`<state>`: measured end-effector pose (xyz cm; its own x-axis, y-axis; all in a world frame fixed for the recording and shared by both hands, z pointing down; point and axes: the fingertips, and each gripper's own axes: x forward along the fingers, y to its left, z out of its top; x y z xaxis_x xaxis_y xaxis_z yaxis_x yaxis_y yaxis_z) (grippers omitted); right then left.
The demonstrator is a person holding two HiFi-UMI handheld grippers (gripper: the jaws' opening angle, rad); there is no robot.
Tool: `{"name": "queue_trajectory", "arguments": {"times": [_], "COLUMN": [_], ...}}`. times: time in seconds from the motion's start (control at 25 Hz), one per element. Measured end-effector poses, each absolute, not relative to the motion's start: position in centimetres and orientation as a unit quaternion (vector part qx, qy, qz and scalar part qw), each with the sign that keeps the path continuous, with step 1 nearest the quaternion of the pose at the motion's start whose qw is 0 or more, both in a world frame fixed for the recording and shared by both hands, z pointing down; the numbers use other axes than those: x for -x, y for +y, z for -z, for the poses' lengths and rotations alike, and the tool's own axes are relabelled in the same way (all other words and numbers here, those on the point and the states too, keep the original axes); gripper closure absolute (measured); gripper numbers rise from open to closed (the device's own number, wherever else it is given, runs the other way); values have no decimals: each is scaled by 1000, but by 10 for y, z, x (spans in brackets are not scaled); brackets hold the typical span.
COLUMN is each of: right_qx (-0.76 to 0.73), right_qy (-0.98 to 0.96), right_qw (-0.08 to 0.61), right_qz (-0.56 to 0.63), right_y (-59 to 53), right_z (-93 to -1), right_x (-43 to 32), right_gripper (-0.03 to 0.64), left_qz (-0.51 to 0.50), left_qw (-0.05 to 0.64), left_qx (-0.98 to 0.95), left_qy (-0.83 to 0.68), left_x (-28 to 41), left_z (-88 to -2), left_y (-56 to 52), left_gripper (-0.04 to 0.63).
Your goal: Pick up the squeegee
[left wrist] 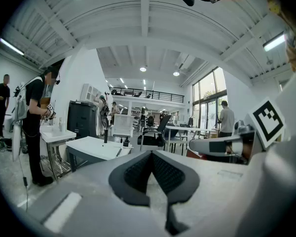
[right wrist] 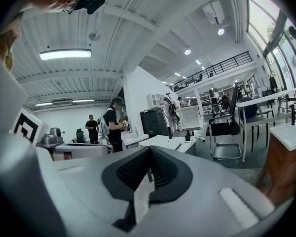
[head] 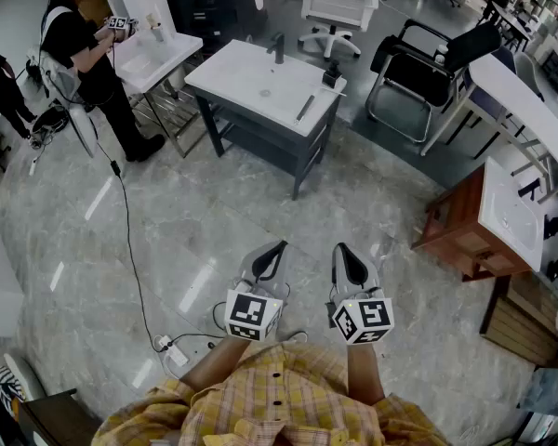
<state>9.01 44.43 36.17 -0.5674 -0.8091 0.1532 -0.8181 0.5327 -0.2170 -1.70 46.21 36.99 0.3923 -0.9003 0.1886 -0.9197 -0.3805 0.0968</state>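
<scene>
The left tool [head: 280, 246] is closed, its jaws meeting at the tip with nothing between them; the right tool [head: 340, 248] is closed and empty too. They sit side by side above the floor [head: 167, 240], and the hands behind their marker cubes are hidden. Well ahead, the squeegee [head: 304, 110] lies flat near the right edge of the white tabletop [head: 242, 86]. It shows only as a slim dark strip, too small to tell blade from handle. A faucet [head: 277, 45] stands at the far edge.
</scene>
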Motion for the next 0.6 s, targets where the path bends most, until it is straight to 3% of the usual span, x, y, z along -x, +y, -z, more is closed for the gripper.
{"name": "queue_trajectory", "arguments": {"times": [0.6], "right_qx": [-472], "right_qy": [-873], "right_qw": [-12], "right_qz": [-124], "right_y": [386], "right_z": [-348], "right_x": [-50], "right_gripper": [626], "left_qz": [-33], "left_qw": [99], "left_qx": [-849], "left_qy": [-518], "left_x": [54], "left_z": [-363], "left_y": [397], "left_gripper": [597]}}
